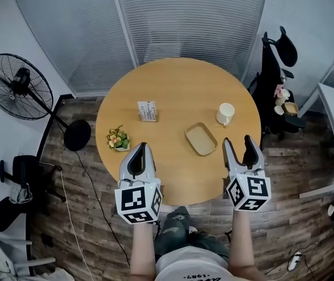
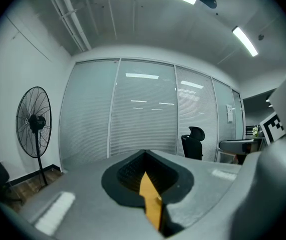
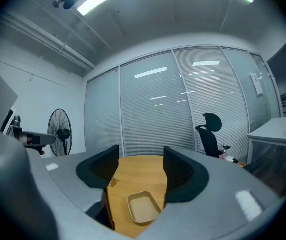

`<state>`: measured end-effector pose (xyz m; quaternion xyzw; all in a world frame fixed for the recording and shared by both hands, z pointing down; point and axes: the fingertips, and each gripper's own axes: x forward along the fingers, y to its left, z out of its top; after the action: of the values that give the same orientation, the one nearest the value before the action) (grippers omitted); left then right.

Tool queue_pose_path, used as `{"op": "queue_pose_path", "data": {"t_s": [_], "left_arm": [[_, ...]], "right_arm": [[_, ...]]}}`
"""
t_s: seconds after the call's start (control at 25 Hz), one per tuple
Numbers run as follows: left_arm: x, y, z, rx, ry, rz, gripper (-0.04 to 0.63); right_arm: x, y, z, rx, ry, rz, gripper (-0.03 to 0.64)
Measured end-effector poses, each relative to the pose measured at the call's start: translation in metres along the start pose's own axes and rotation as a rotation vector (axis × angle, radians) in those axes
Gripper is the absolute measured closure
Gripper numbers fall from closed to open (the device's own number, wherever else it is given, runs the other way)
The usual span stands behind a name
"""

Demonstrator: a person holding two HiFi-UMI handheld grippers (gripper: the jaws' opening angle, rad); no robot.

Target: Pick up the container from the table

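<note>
The container (image 1: 200, 138) is a shallow tan tray lying empty on the round wooden table (image 1: 178, 86), right of centre. In the right gripper view the container (image 3: 144, 207) sits low between the jaws, a short way ahead. My right gripper (image 1: 238, 143) hovers over the table's near edge just right of the container, open and empty, as the right gripper (image 3: 140, 167) also shows in its own view. My left gripper (image 1: 141, 147) is over the near left edge, shut on nothing. In its own view the left gripper (image 2: 146, 177) shows only a sliver of tabletop.
A white mug (image 1: 226, 113) stands behind the container. A card holder (image 1: 147, 110) and a small flower pot (image 1: 119, 138) sit on the left half. A standing fan (image 1: 17, 86) is on the floor at left, and a black office chair (image 1: 275, 69) at right.
</note>
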<state>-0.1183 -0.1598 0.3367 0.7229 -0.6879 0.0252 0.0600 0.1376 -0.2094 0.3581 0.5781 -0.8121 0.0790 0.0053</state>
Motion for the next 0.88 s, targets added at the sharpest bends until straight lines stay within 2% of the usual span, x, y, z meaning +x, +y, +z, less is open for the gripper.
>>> {"op": "queue_pose_path", "data": {"t_s": [0.44, 0.88], "left_arm": [[0.070, 0.023, 0.015, -0.009, -0.001, -0.052, 0.595], [0.120, 0.029, -0.005, -0.039, 0.035, -0.104, 0.595]], "right_arm": [[0.059, -0.005, 0.010, 0.009, -0.003, -0.068, 0.318], [0.093, -0.010, -0.003, -0.004, 0.031, -0.102, 0.318]]}}
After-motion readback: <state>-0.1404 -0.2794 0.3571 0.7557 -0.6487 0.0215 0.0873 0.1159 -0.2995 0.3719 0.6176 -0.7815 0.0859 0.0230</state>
